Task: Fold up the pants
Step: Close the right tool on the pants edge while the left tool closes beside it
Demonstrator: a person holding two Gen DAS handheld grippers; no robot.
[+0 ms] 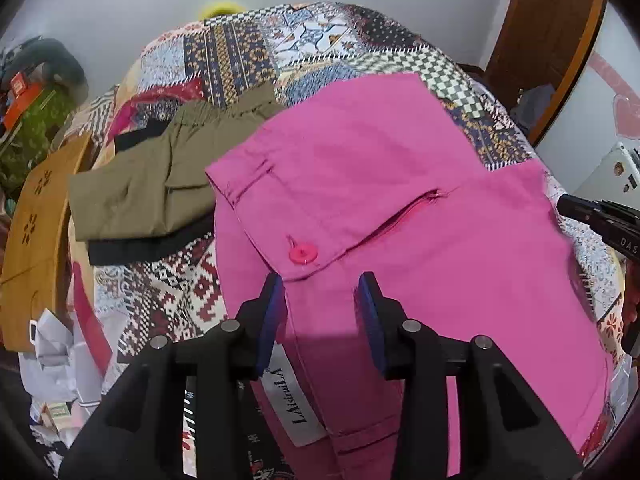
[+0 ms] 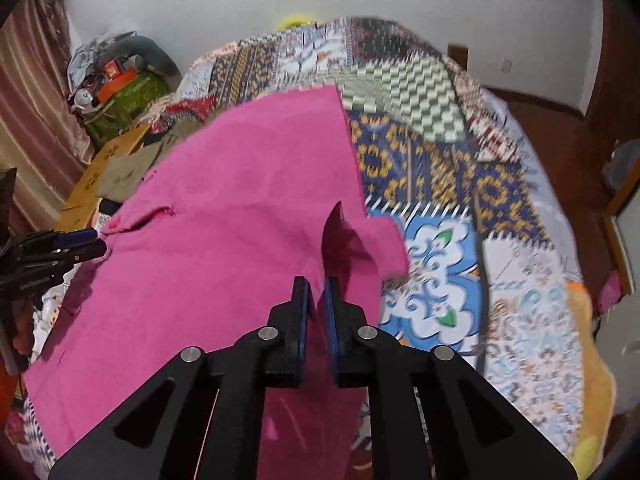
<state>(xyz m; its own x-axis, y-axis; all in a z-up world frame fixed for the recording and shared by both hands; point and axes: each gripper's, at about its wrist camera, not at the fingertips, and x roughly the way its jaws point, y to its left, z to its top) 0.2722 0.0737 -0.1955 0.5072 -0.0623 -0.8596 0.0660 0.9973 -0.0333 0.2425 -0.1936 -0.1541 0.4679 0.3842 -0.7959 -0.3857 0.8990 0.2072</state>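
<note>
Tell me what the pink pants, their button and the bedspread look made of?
Pink pants: matte woven cloth, probably cotton; it creases softly and shows stitched seams. Button: glossy pink, likely plastic, given its shine. Bedspread: printed patchwork-pattern fabric, flat finish; whether quilted I cannot tell.
</note>
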